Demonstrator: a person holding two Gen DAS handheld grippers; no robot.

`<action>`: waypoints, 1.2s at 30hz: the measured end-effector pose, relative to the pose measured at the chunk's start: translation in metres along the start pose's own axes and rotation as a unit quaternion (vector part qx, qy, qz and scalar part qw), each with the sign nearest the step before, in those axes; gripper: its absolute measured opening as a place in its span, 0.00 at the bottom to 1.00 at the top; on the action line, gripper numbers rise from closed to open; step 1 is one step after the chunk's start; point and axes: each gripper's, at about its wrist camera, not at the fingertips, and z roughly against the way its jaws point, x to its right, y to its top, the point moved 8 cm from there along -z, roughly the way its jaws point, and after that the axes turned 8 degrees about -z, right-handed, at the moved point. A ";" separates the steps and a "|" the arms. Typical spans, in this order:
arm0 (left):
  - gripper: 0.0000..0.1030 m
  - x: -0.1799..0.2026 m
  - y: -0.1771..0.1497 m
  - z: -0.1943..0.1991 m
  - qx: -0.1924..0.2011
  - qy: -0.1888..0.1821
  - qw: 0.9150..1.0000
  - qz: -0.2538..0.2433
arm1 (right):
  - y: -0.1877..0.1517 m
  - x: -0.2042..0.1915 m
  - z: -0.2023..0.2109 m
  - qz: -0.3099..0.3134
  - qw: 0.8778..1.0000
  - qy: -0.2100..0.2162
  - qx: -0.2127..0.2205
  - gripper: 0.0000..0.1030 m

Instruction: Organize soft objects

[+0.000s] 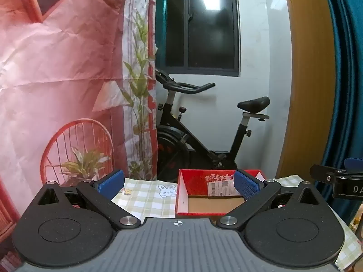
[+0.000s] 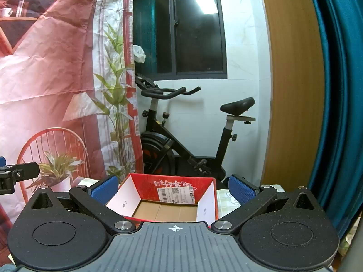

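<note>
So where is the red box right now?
The red box sits open on the checked cloth, straight ahead of the right gripper, exercise bike behind.

I am looking into a room of a home: an exercise bike (image 1: 199, 133) is standing at twelve o'clock under a dark window (image 1: 204, 25), a teal curtain (image 1: 347, 79) is hanging at three o'clock, and a printed backdrop (image 1: 68, 79) is hanging at nine.

Each gripper (image 1: 179, 184) (image 2: 173, 189) has black linkage arms with silver pivot screws. The pads (image 1: 246, 187) are blue and ribbed. A grey ridged base bears a crosshair mark.
</note>
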 end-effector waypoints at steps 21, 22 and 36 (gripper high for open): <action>1.00 0.001 0.000 -0.001 -0.002 -0.004 1.000 -0.004 | 0.000 0.000 0.000 0.001 1.000 0.000 0.001 1.00; 1.00 0.001 0.000 -0.001 -0.002 -0.003 1.000 -0.004 | 0.000 0.000 0.000 0.001 1.000 0.000 0.001 1.00; 1.00 0.001 0.001 0.000 -0.001 -0.003 1.000 -0.004 | 0.000 0.000 0.000 0.000 1.000 0.000 0.000 1.00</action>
